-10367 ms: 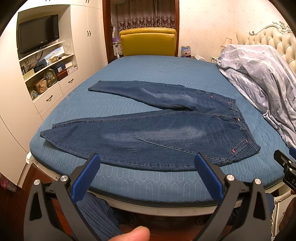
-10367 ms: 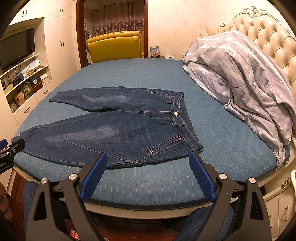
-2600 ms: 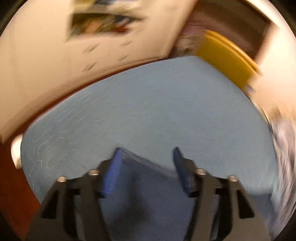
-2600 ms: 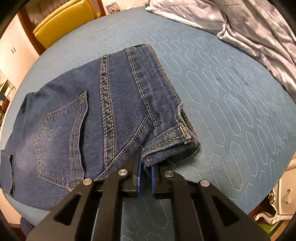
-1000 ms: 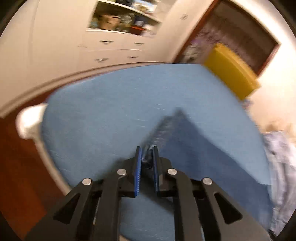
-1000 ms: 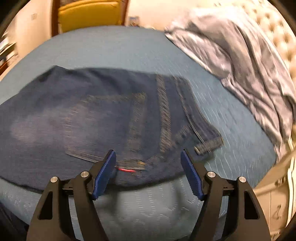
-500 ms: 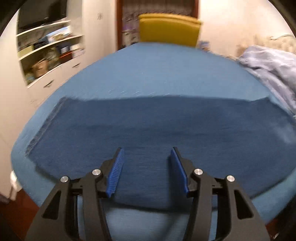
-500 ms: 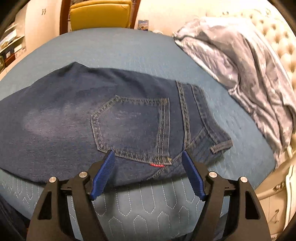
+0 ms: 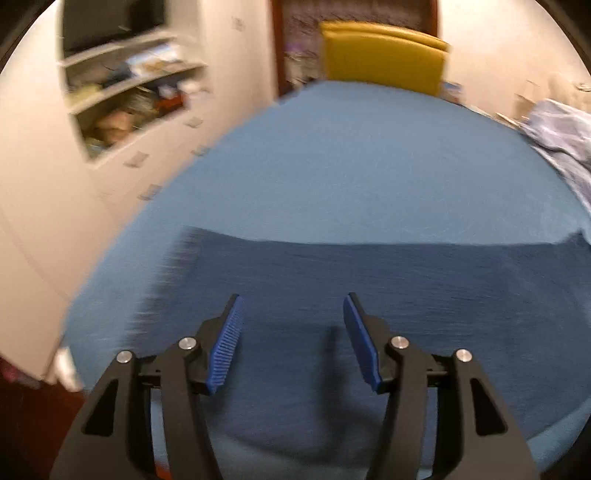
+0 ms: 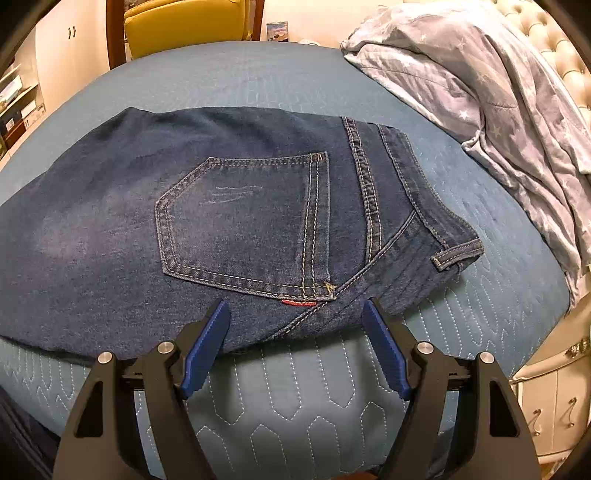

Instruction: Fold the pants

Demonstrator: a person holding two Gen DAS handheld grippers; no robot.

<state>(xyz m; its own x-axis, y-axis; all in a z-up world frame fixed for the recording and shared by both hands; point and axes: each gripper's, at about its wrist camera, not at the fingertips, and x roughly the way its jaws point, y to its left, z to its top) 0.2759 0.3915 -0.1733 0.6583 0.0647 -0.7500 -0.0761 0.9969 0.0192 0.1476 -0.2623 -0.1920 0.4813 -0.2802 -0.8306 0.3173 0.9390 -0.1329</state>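
The pants (image 10: 236,214) lie folded leg-on-leg across the near edge of the bed (image 10: 295,398), both the left gripper (image 9: 293,341), its jaws opening, and the right gripper (image 10: 295,343) empty above them, so folding them crosswise probably comes next.

No readable text in either view.

The small red tab (image 10: 299,303) under the back pocket (image 10: 243,221) of the jeans (image 10: 110,229) is too tiny to show any lettering. The picture card (image 10: 277,31) beyond the bed (image 10: 295,387) and the shelf clutter (image 9: 140,99) are too blurred to read.
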